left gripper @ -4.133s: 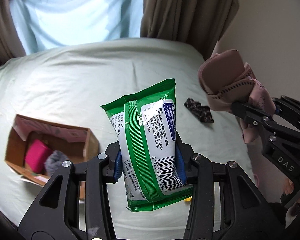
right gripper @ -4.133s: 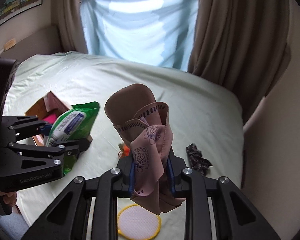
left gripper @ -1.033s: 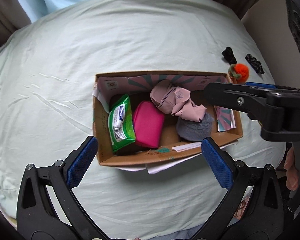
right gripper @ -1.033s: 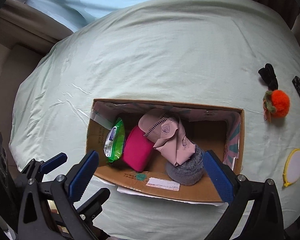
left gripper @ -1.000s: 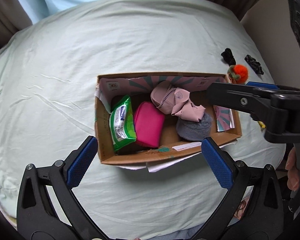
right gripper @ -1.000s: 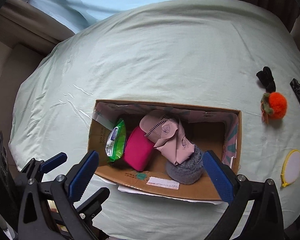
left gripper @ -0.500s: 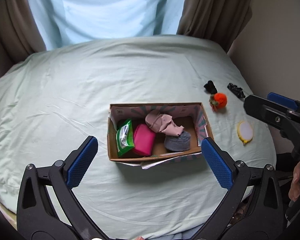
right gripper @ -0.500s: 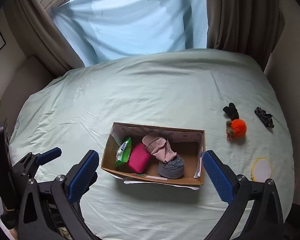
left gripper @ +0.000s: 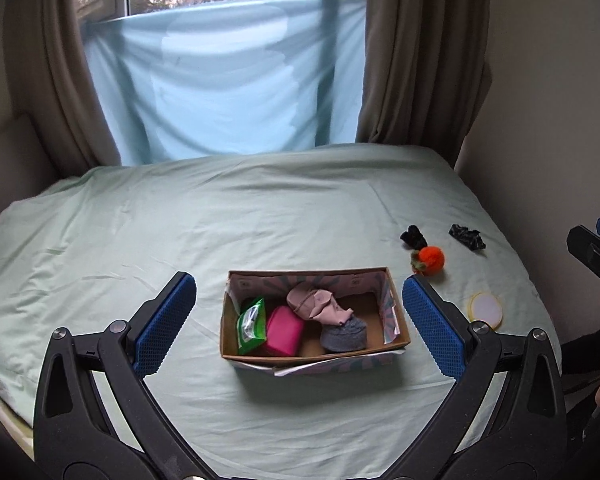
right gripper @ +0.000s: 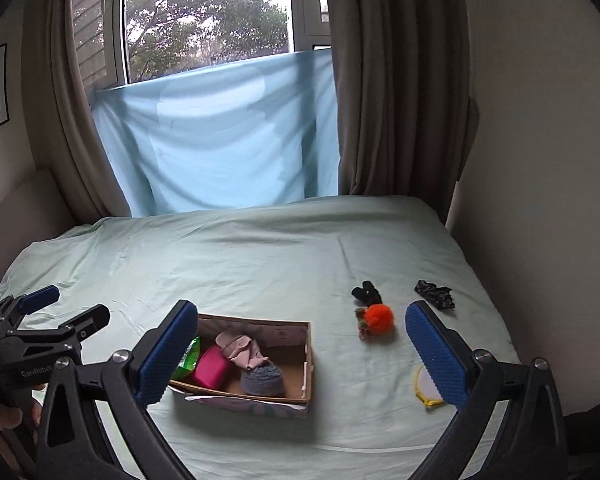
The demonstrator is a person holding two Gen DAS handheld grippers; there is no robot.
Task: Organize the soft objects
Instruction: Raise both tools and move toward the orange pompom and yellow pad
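Observation:
A cardboard box (left gripper: 396, 342) sits on the pale green bed, also in the right wrist view (right gripper: 309, 364). It holds a green wipes pack (left gripper: 251, 325), a magenta pouch (left gripper: 283, 330), a pink cloth (left gripper: 318, 306) and a grey fuzzy item (left gripper: 344, 334). My left gripper (left gripper: 298, 322) is open and empty, held back above the box. My right gripper (right gripper: 300, 354) is open and empty too, raised in front of the bed.
An orange pom-pom (right gripper: 378, 319), two small black pieces (right gripper: 365, 292) (right gripper: 435, 294) and a yellow-rimmed round pad (left gripper: 486, 308) lie on the sheet right of the box. Curtains, a blue sheet and a window stand behind the bed; a wall is at the right.
Both grippers let go of the wipes pack and the pink cloth, which now lie in the box. Both have since pulled back and up, so the box looks smaller.

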